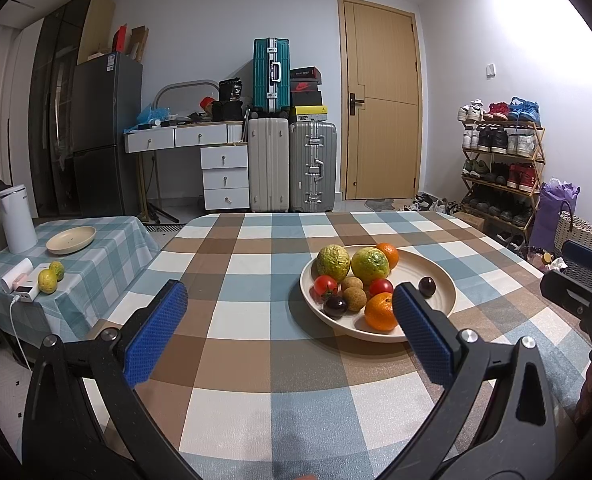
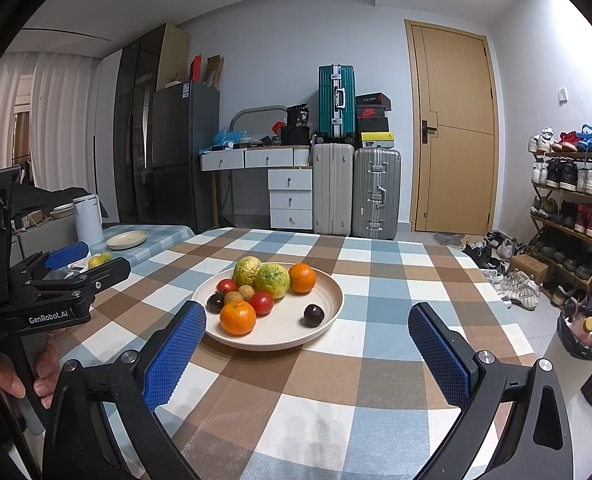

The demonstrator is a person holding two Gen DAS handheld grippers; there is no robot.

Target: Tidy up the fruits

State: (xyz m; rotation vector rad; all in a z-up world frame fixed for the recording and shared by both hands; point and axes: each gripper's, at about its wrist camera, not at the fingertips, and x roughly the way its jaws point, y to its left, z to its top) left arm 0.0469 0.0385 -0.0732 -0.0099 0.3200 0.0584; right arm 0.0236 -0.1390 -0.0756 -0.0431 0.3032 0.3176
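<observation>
A cream plate (image 1: 442, 276) (image 2: 328, 292) on the checked table holds two yellow-green citrus fruits (image 1: 370, 265) (image 2: 271, 281), two oranges (image 1: 380, 311) (image 2: 237, 317), two red tomatoes (image 1: 325, 284) (image 2: 261, 303), two brown longans (image 1: 354, 293), and two dark plums (image 1: 427, 286) (image 2: 314, 315). My left gripper (image 1: 285, 308) is open and empty, above the table just short of the plate. My right gripper (image 2: 308, 332) is open and empty, at the plate's near rim. An empty cream plate (image 1: 71, 240) (image 2: 127, 239) and two small yellow-green fruits (image 1: 51, 277) (image 2: 97, 260) sit on the side table at left.
The side table also holds a white kettle (image 1: 15, 218), a power bank (image 1: 27, 294) with a white cable, and a white roll. Suitcases, a desk, a fridge and a door stand behind. A shoe rack (image 1: 500, 168) and a bin (image 2: 586, 334) are at right.
</observation>
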